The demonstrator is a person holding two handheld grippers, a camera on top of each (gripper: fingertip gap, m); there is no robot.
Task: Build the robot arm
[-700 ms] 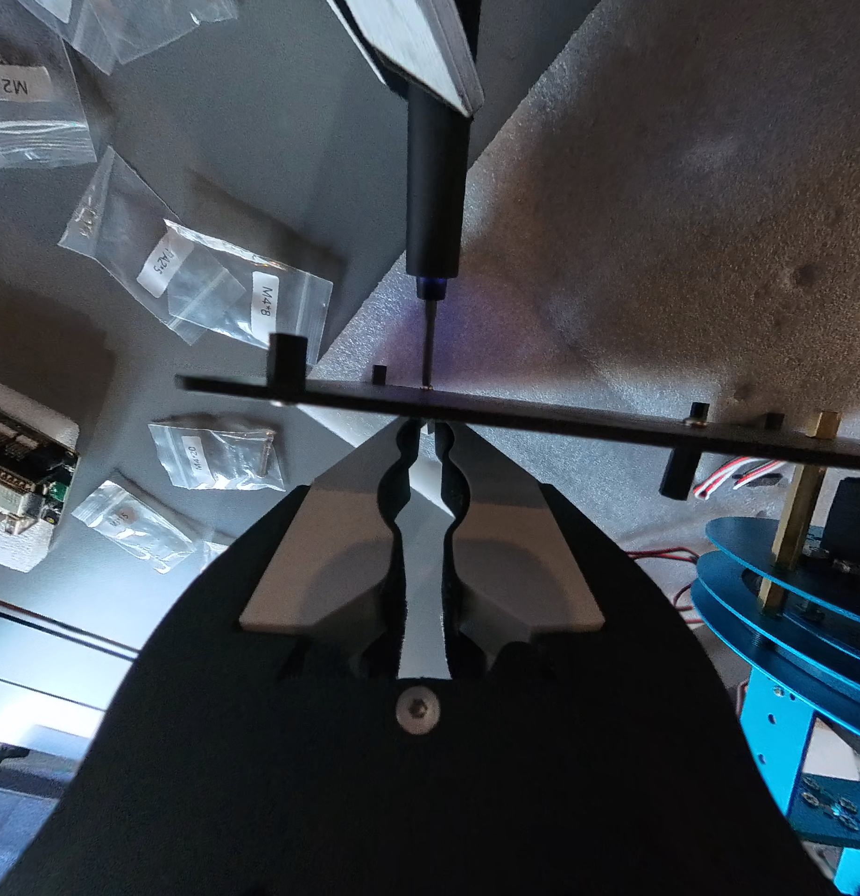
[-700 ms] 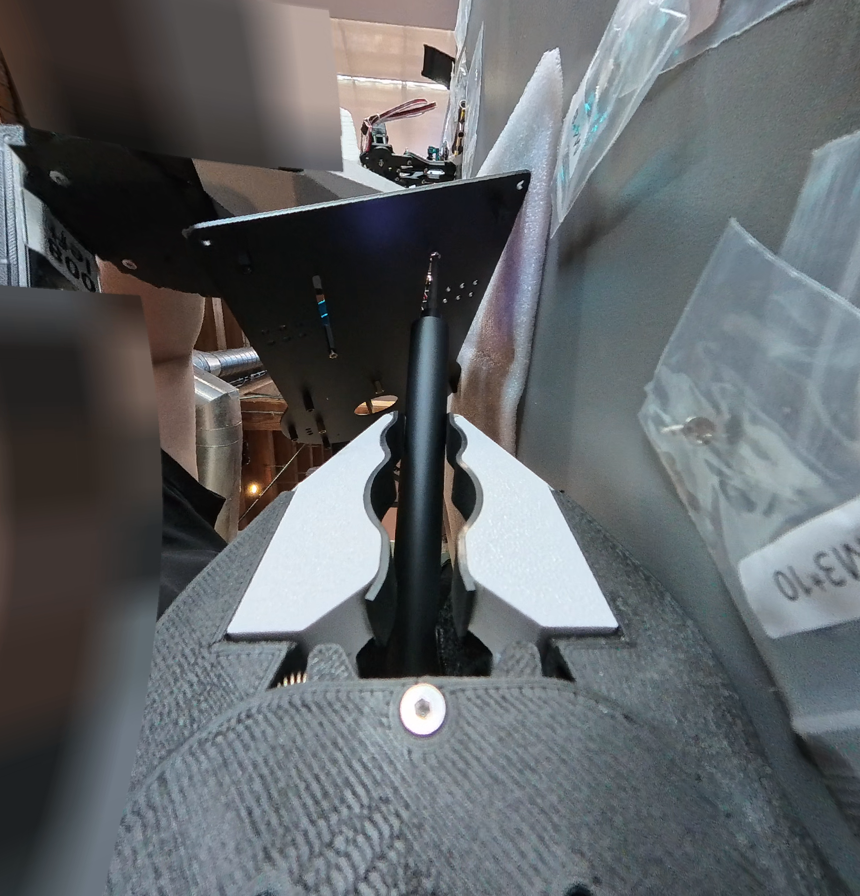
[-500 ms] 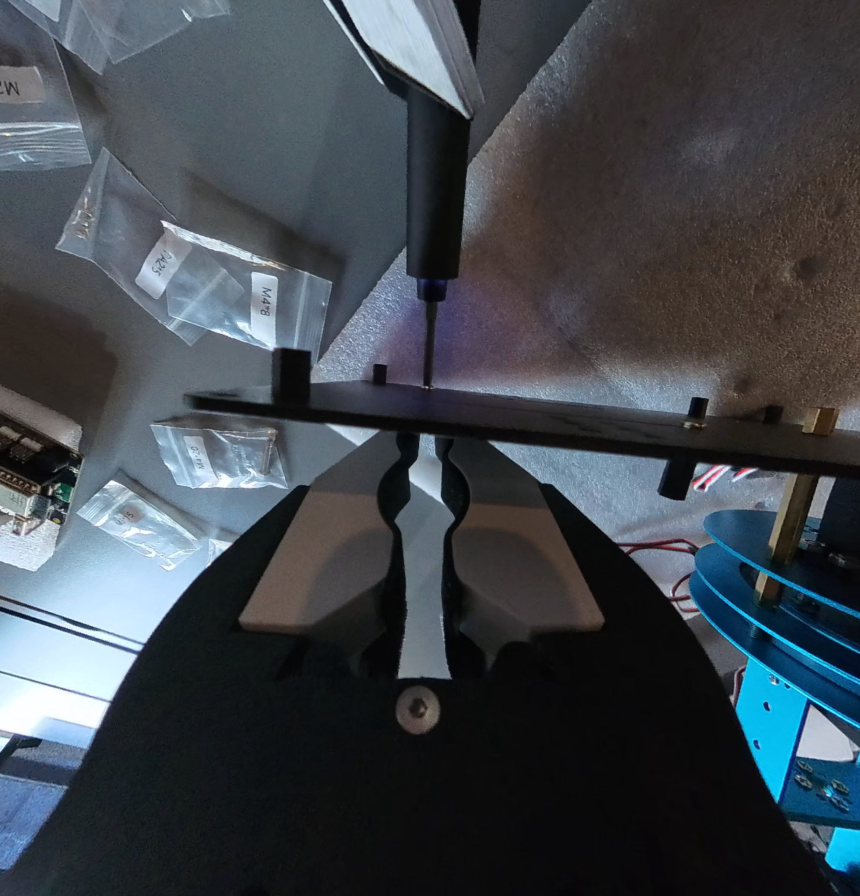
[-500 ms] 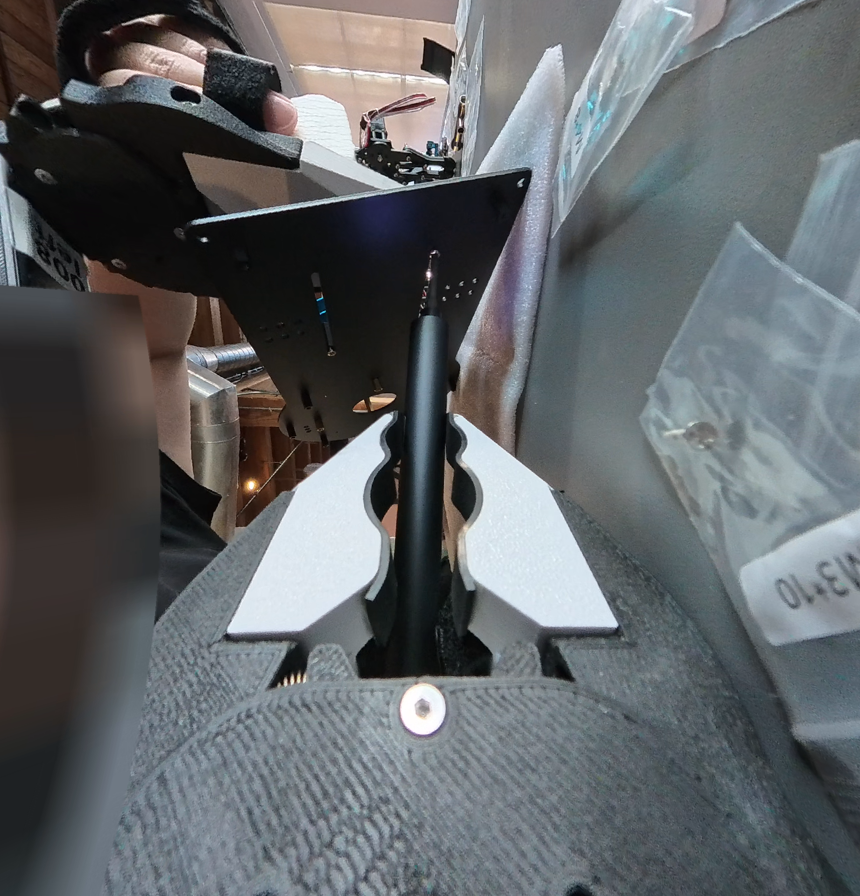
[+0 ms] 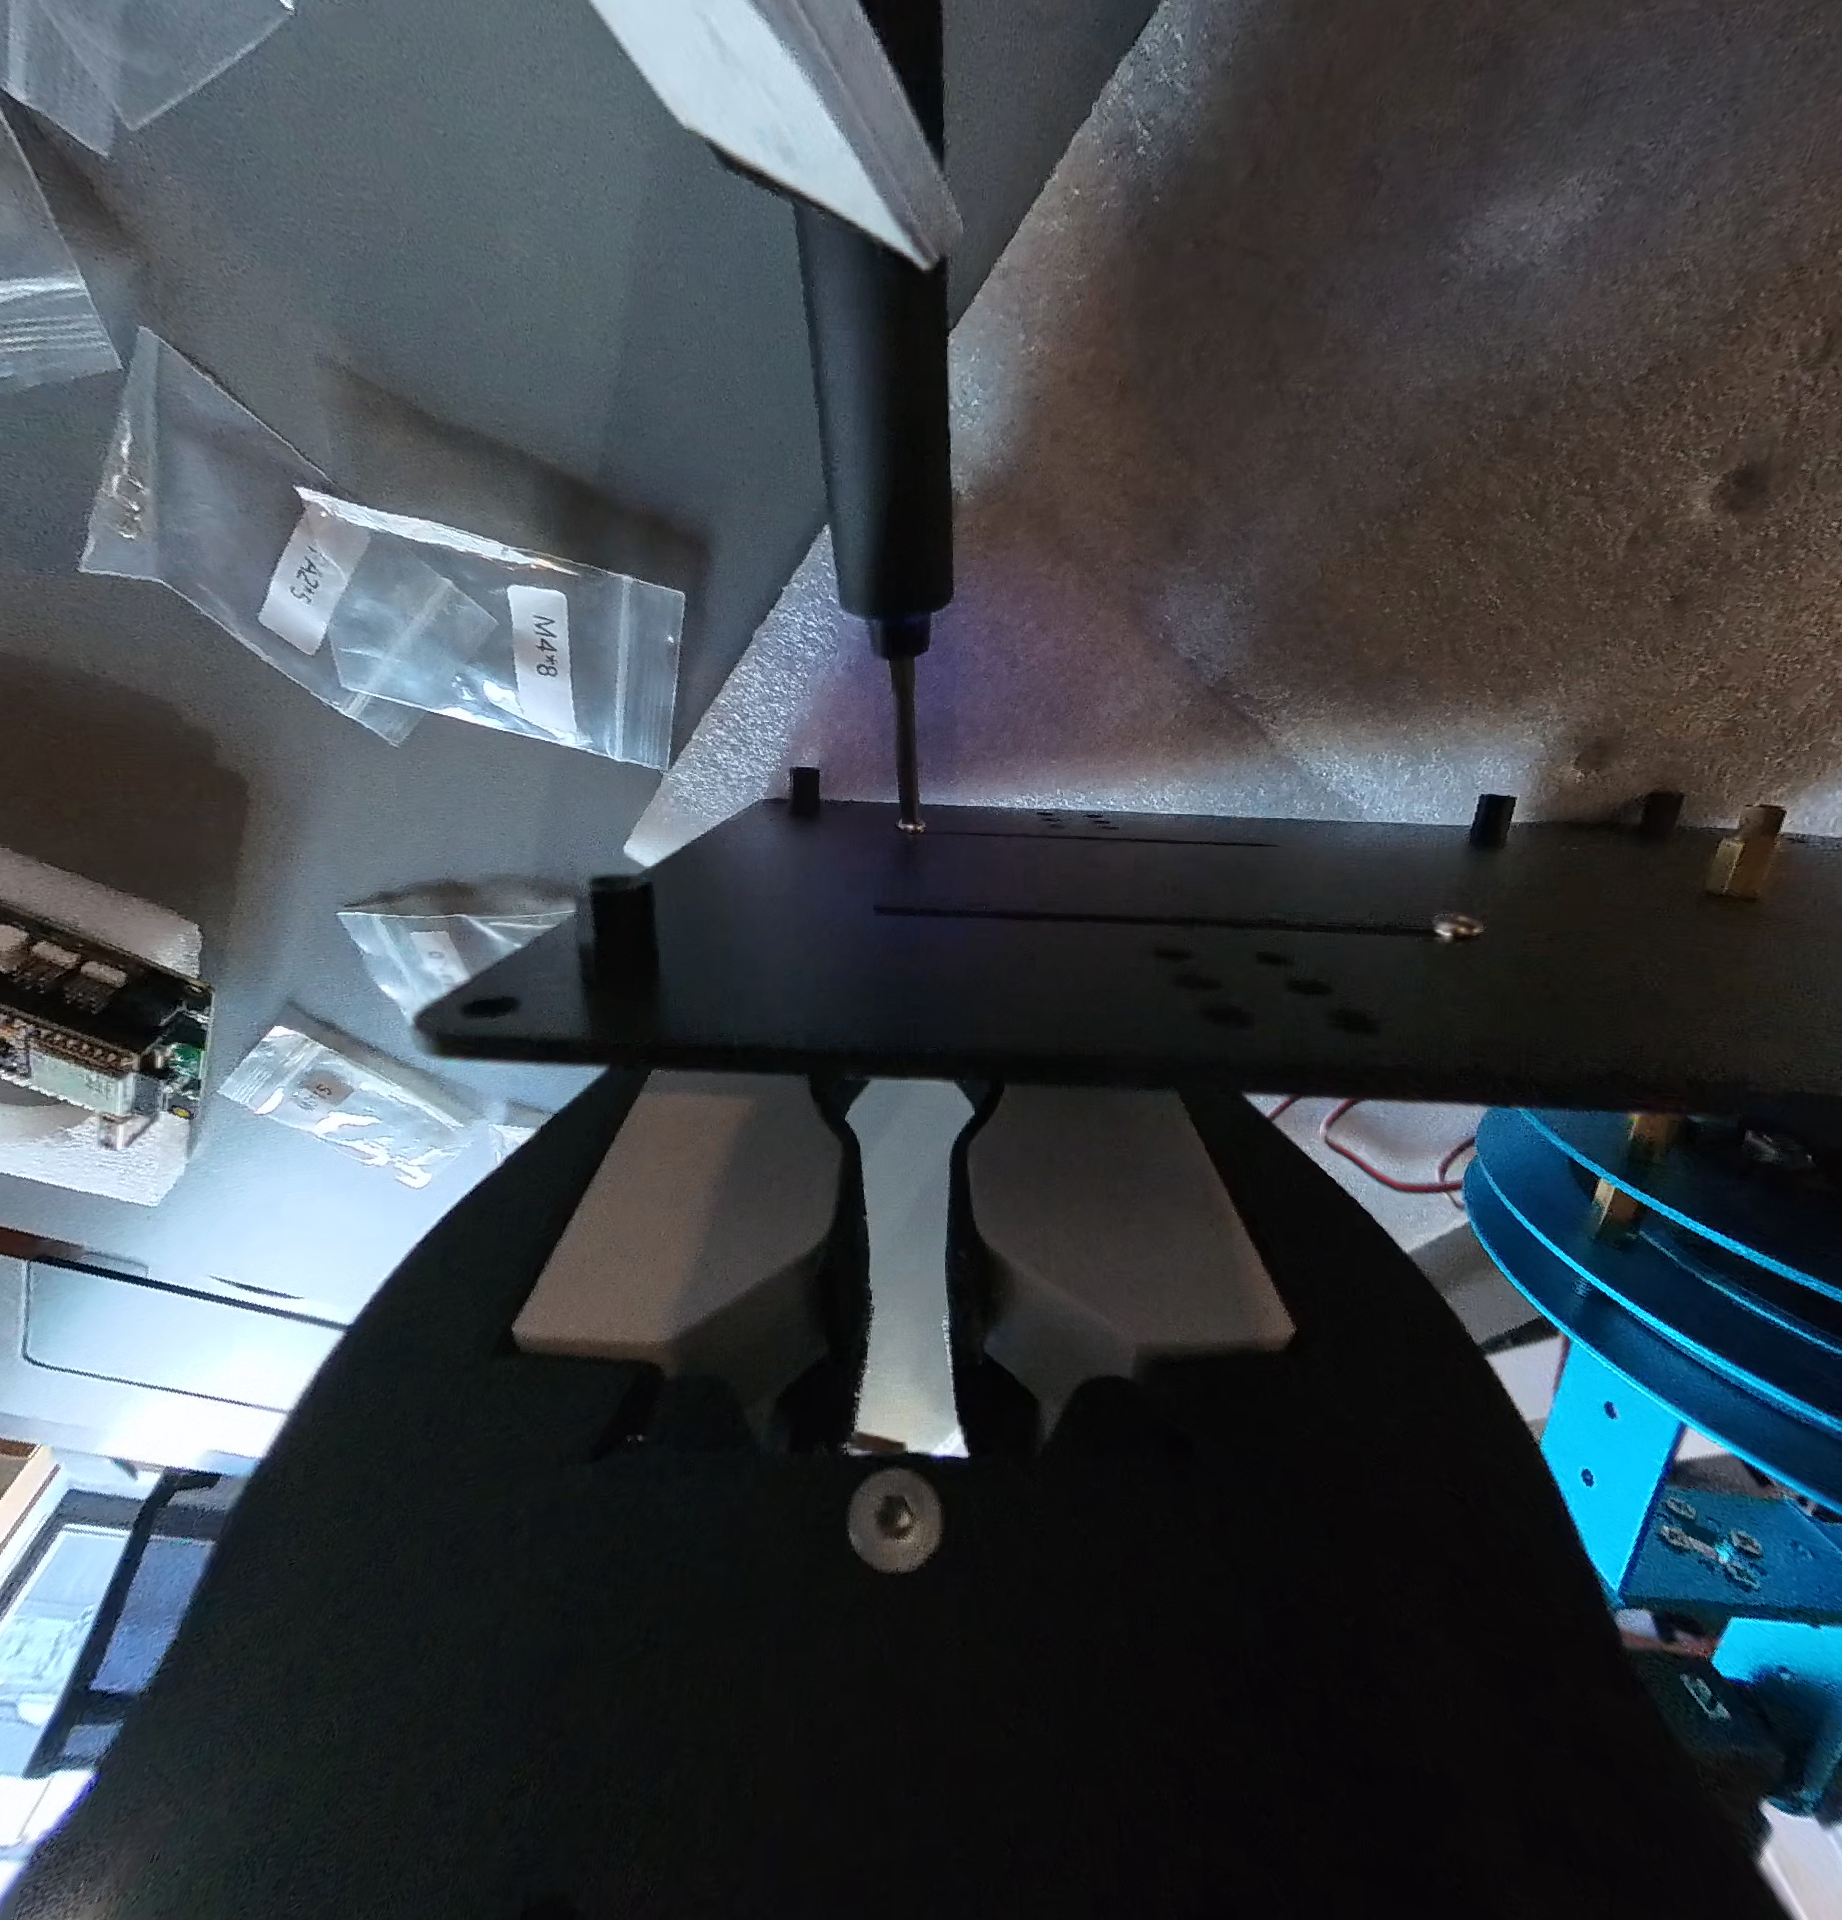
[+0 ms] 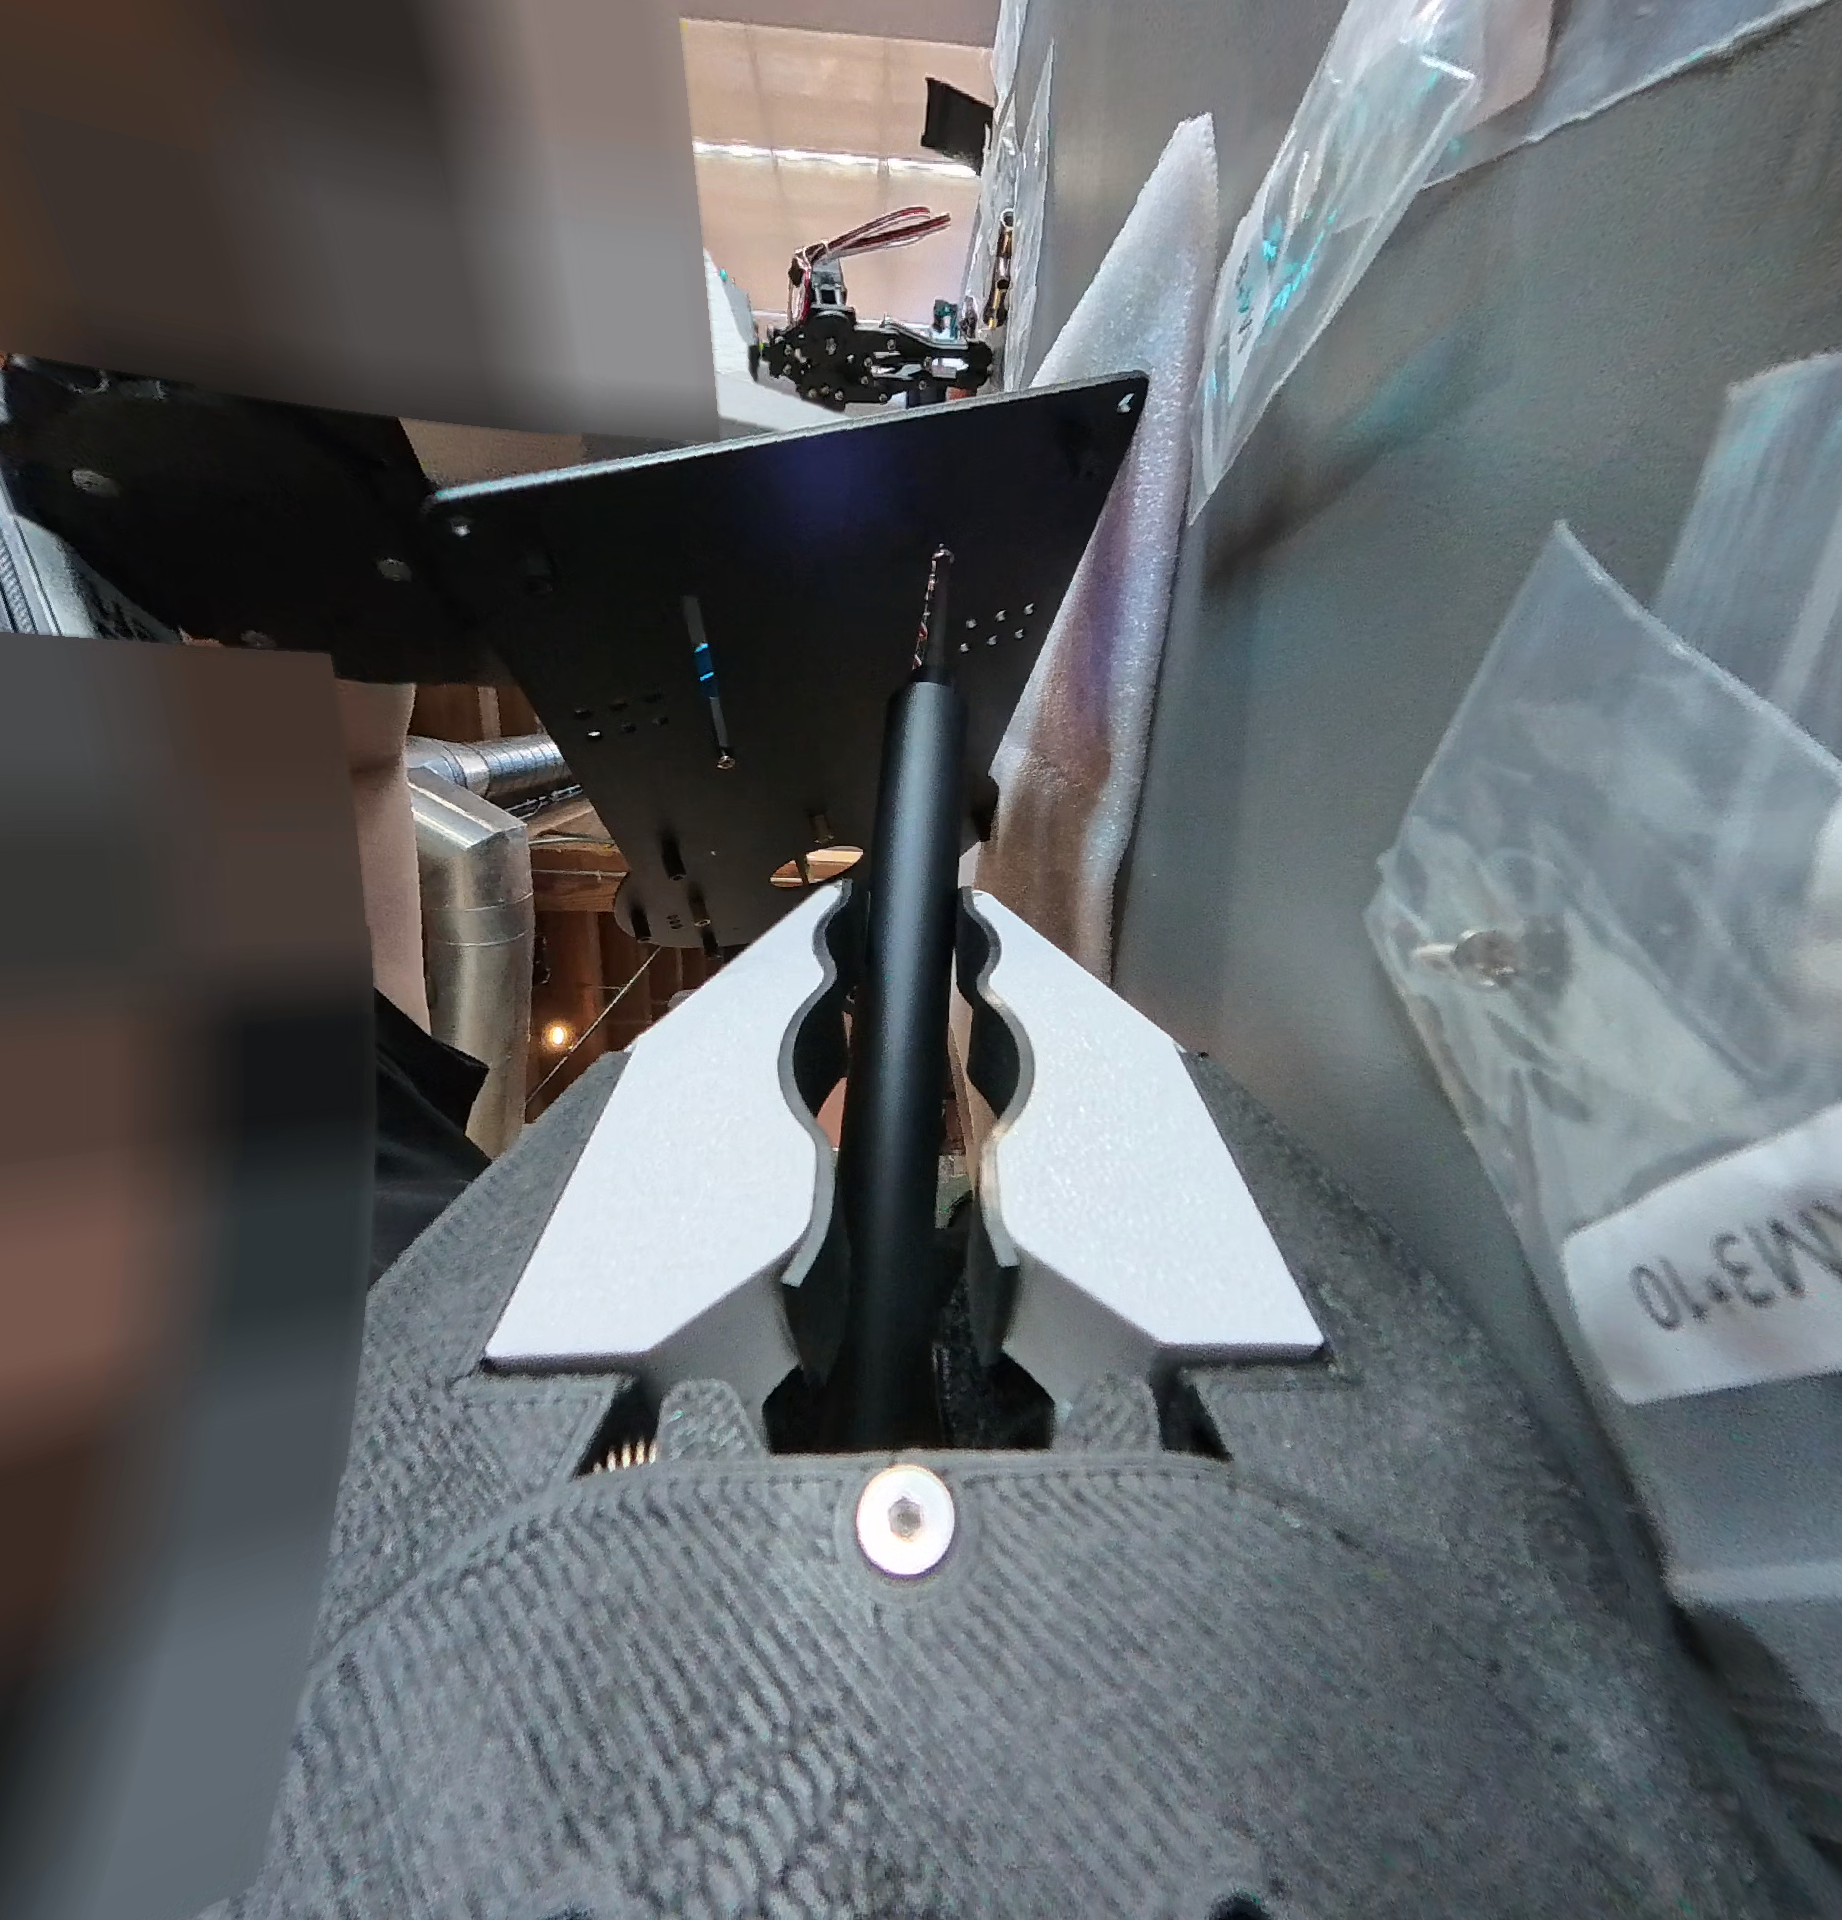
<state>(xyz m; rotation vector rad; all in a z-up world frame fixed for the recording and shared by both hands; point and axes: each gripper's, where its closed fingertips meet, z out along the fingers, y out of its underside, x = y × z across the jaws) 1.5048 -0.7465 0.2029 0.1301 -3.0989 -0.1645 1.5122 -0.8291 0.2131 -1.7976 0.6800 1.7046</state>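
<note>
**Right tongs** (image 6: 901, 914): pressed together on a slim black screwdriver (image 6: 896, 1039). The barrel lies along the channel between the two fingers, so its long axis runs straight ahead in line with them.

**Screwdriver tip:** in the left wrist view the screwdriver (image 5: 886, 468) comes down from above, nearly square to a black plate (image 5: 1104, 966). Its thin bit rests on a small screw head (image 5: 912, 826) close to the plate's far edge. A faint violet glow shows around the tool's nose.

**Left tongs** (image 5: 906, 1101): directly under the plate, fingers drawn close with only a narrow gap between them. The plate covers the fingertips, so I cannot tell whether they pinch anything. The screw sits almost straight ahead of this gap, on the plate's upper face. These tongs are therefore the nearer to the plate, from below, and the right tongs reach it only through the tool.

**Plate:** flat and slotted, with drilled holes. It carries short black posts (image 5: 621, 925) and a brass post (image 5: 1743, 862).

**Surroundings:**
- a foam sheet (image 5: 1416, 416) behind the plate
- clear bags of small parts (image 5: 501, 644) on the grey surface to the left
- a circuit board (image 5: 65, 1029) further left
- a blue metal frame (image 5: 1675, 1299) with red wires, lower right
</note>
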